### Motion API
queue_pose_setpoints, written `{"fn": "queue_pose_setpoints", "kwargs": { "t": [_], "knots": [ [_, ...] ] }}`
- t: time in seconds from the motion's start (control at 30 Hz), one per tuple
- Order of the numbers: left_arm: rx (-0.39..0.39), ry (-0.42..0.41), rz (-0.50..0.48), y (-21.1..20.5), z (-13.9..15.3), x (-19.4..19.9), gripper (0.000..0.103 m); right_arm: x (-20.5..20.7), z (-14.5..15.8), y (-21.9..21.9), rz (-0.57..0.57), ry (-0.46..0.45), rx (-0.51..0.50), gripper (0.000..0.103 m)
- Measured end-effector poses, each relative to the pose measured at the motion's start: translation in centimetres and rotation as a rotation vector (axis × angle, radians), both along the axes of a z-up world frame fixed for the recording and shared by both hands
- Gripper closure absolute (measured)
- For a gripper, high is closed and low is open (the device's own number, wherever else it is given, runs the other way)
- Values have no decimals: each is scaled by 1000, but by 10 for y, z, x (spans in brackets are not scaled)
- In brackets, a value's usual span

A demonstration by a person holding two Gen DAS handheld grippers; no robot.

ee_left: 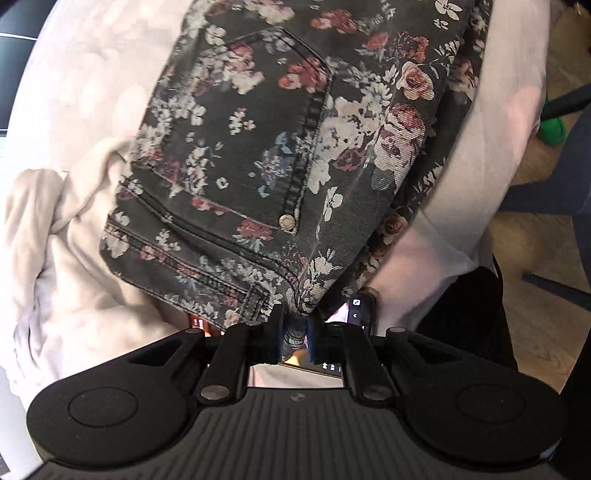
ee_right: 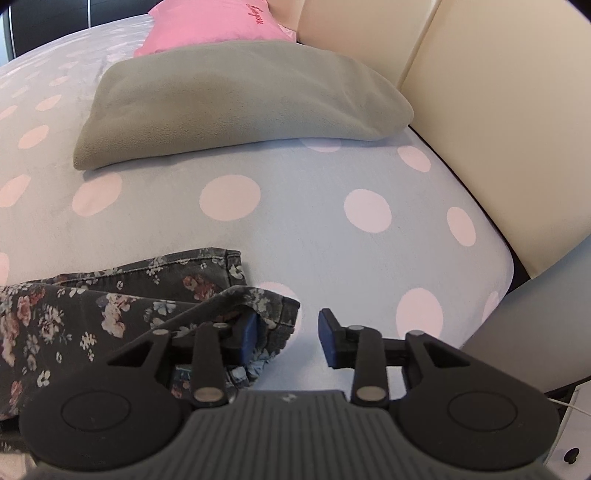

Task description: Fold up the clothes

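Dark floral jeans (ee_left: pixel 258 155) lie on the polka-dot bed, back pocket up, filling the left wrist view. My left gripper (ee_left: pixel 295 332) is shut on the jeans' waistband edge at the near end. In the right wrist view the leg ends of the floral jeans (ee_right: pixel 122 299) lie at lower left. My right gripper (ee_right: pixel 288 334) is open; its left finger (ee_right: pixel 247 332) touches the hem fold, and the right finger rests over bare sheet.
A grey folded blanket (ee_right: pixel 240 103) and a pink pillow (ee_right: pixel 214 26) lie farther up the bed. A cream headboard (ee_right: pixel 498 110) stands at right. A crumpled white cloth (ee_left: pixel 48 240) lies left of the jeans. A phone (ee_left: pixel 360 310) sits near my left gripper.
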State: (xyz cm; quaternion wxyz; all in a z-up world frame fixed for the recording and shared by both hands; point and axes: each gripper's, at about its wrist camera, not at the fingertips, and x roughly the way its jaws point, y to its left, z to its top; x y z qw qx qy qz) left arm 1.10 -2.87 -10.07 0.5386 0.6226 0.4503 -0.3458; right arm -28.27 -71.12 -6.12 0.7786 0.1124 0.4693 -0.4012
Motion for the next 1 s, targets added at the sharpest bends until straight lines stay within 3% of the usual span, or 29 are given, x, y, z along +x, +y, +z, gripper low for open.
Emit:
{"fn": "queue_pose_setpoints", "kwargs": {
  "t": [0.23,0.4,0.63,0.73,0.87,0.93,1.0],
  "knots": [
    [-37,62,44,6,17,15,87,-21,16,-8,28,-28,90,48],
    [-59,123,26,9,42,18,82,-28,28,-10,46,-27,163,45],
    [-234,163,66,-20,82,16,74,-35,28,-6,182,156,185,45],
    [-279,145,105,-32,85,22,74,-47,36,-20,74,28,191,45],
    [-269,94,140,-44,75,32,74,-62,45,-48,-199,-251,301,45],
    [-273,79,162,-46,69,39,74,-65,38,-63,-356,-330,421,40],
    [-285,65,182,-48,65,42,74,-64,24,-74,-484,-343,570,39]
  ]
}}
